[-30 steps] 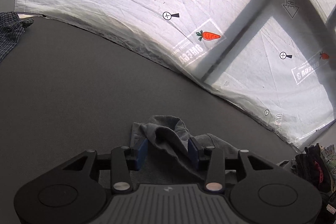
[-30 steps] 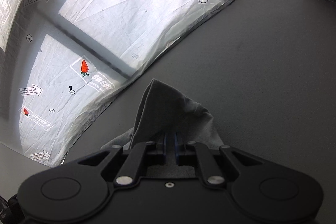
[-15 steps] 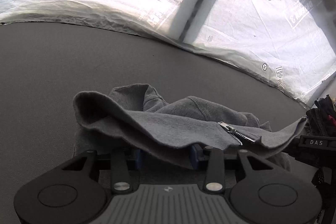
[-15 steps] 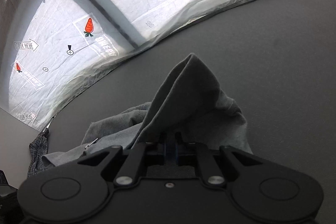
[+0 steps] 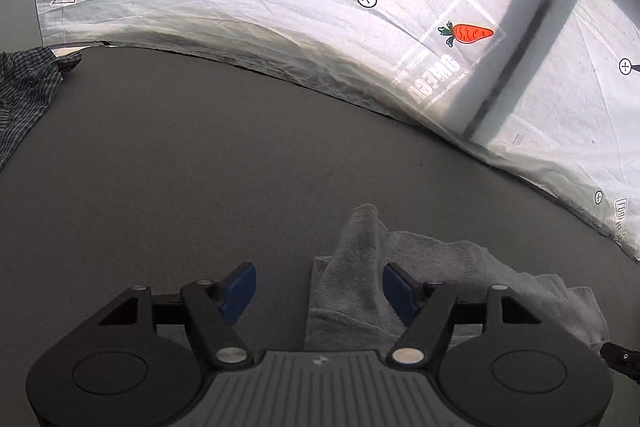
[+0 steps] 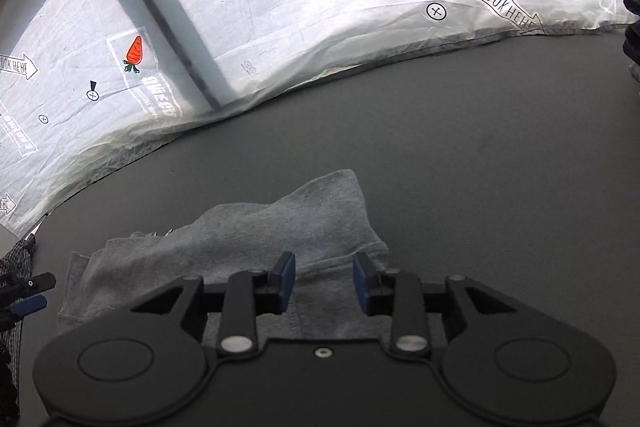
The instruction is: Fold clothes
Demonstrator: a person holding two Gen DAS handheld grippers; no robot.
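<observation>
A grey zip-up garment [image 5: 460, 271] lies bunched on the dark grey table [image 5: 200, 167]. In the left wrist view a ridge of its cloth stands between the blue pads, close to the right pad and clear of the left one. My left gripper [image 5: 318, 291] is opening, its jaws wide apart. In the right wrist view the same grey garment [image 6: 280, 223] lies flat under my right gripper [image 6: 324, 283]. Those jaws are opening too, and cloth shows in the gap without being pinched. The left gripper's fingertip [image 6: 32, 303] shows at the left edge of that view.
A white printed sheet [image 5: 320, 7] with a carrot picture [image 5: 466, 33] covers the ground beyond the table's far edge. A checked shirt [image 5: 20, 95] lies at the table's left end. Dark clothes [image 6: 634, 35] sit at the right edge of the right wrist view.
Both grippers held the grey garment lifted; now both have let go, their jaws have parted, and the cloth has dropped onto the table.
</observation>
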